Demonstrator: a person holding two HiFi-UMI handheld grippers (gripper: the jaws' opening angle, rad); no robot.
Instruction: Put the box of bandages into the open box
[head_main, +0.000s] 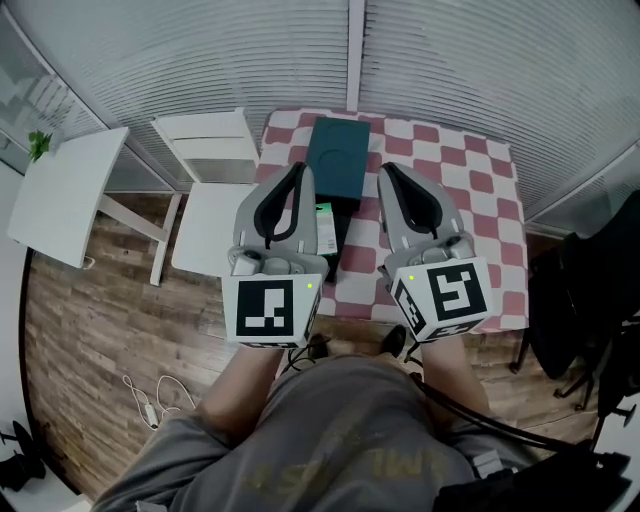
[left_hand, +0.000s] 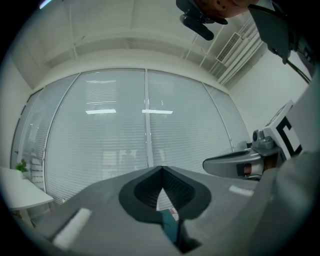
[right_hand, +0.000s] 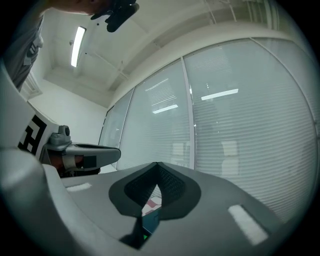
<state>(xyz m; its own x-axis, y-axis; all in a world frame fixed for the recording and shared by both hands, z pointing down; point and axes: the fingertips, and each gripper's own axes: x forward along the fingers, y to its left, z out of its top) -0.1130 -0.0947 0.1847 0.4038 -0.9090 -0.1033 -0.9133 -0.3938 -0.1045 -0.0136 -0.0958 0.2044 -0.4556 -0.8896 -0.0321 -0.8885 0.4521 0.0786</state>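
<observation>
Both grippers hang close under the person's head, left gripper (head_main: 299, 169) and right gripper (head_main: 385, 169) side by side. Each has its jaws pressed tip to tip on nothing, as each gripper view confirms. Far below, between them, a small green-and-white pack that I take for the bandage box (head_main: 324, 213) lies on the table (head_main: 470, 180) with its checked cloth. In the head view it shows just beside the left gripper's inner edge, so the left hand looks slightly the nearer. Its long axis runs away from the person, in line with the dark open box (head_main: 340, 245) whose outline it falls inside. Whether it sits fully down in that box or only on its rim I cannot tell. A teal lid (head_main: 338, 160), or what looks like one, lies flat at the far end of the open box, touching it. If the pack is not yet home, either tool would have to tip its nose steeply down and open before reaching it. Right now both point level at the blinds (head_main: 480, 70), marker cubes back toward the chest, forearms bent up from the body. A white chair (head_main: 205, 150) stands at the table's left, a white side table (head_main: 65, 190) farther out.
</observation>
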